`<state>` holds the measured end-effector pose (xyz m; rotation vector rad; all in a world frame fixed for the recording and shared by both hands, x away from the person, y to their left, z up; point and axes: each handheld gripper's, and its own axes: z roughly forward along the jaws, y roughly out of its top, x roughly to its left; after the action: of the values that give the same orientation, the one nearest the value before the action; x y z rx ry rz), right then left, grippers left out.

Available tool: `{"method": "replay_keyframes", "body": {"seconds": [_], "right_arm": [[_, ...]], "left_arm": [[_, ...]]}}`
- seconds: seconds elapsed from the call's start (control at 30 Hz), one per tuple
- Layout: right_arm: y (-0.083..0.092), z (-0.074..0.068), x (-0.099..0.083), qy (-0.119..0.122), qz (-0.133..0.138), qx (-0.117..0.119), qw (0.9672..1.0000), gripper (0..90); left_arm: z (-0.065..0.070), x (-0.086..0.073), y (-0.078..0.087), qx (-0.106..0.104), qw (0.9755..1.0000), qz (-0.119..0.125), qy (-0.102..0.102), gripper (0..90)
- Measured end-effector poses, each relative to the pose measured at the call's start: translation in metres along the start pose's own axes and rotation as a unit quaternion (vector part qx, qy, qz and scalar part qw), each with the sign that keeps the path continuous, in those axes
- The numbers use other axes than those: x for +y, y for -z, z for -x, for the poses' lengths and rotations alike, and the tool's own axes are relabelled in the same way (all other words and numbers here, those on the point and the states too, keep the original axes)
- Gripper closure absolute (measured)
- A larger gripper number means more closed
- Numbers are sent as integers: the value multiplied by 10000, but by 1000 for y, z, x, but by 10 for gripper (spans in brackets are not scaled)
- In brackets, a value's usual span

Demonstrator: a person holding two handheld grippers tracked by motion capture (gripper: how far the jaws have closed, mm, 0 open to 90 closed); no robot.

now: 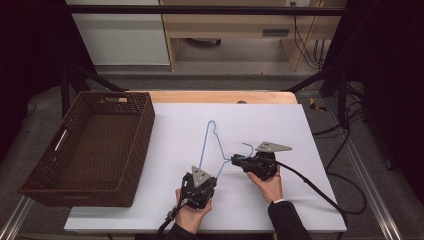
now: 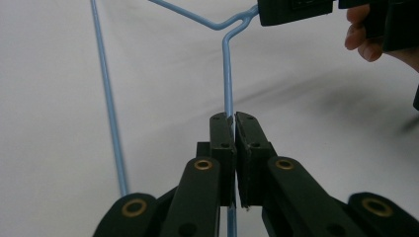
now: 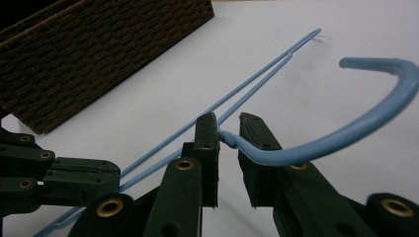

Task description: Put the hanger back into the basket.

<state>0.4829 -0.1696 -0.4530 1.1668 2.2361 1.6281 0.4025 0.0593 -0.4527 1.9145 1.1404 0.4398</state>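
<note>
A light blue wire hanger [image 1: 206, 145] lies on the white table top, its hook [image 3: 375, 98] curving off to the right. My left gripper [image 1: 200, 170] is shut on the hanger's lower wire [image 2: 227, 74], which runs straight out from between the pressed pads of my left gripper [image 2: 234, 118]. My right gripper [image 1: 234, 160] comes in from the right and holds the hanger at the neck below the hook. In the right gripper view the neck sits between the jaws of my right gripper [image 3: 227, 121], against the left pad. A hand holds each gripper.
A dark brown woven basket [image 1: 145, 120] stands at the left of the table, close to the hanger's far corner; its wall [image 3: 99, 49] fills the upper left of the right gripper view. The white surface [image 1: 270, 120] stretches to the right. Cables trail off the front edge.
</note>
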Motion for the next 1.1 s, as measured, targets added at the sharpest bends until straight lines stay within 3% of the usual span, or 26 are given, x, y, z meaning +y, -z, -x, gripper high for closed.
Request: {"method": "replay_keyframes", "body": {"seconds": [0.17, 0.2, 0.23, 0.27, 0.3, 0.33, 0.37, 0.4, 0.57, 0.8, 1.0, 1.1], "right_arm": [[0, 0, 0, -64, 25, 67, 10000, 798], [0, 0, 0, -61, 41, 126, 9999, 806], [0, 0, 0, -61, 41, 126, 9999, 806], [0, -1, 0, -69, 55, 152, 9998, 808], [0, -1, 0, -69, 55, 152, 9998, 808], [0, -1, 0, -65, 54, 158, 9998, 810], [0, -1, 0, -65, 54, 158, 9998, 810], [1, -1, 1, -52, 49, 163, 9998, 812], [2, -1, 1, -50, 70, 184, 9998, 816], [3, -2, 2, -72, 85, 178, 9998, 819], [3, -2, 2, -46, 97, 159, 9998, 822], [4, -2, 2, -30, 115, 143, 9998, 823]], "left_arm": [[-2, 1, 0, -34, 10000, 13, -51, 858], [-3, 5, -1, -44, 9999, -37, -152, 778], [-3, 5, -1, -44, 9999, -37, -152, 770], [-2, 9, -1, -22, 9996, -30, -291, 753], [-2, 9, -1, -22, 9996, -30, -291, 734], [-2, 17, -2, 42, 9986, -123, -520, 691], [-2, 17, -2, 42, 9986, -123, -520, 671], [-1, 24, -5, 81, 9965, -245, -791, 641], [-1, 31, -14, 87, 9931, -486, -1062, 557], [-2, 32, -28, 103, 9916, -759, -1045, 640], [4, 32, -30, 156, 9923, -724, -991, 835], [6, 31, -31, 245, 9925, -689, -980, 849]]}}
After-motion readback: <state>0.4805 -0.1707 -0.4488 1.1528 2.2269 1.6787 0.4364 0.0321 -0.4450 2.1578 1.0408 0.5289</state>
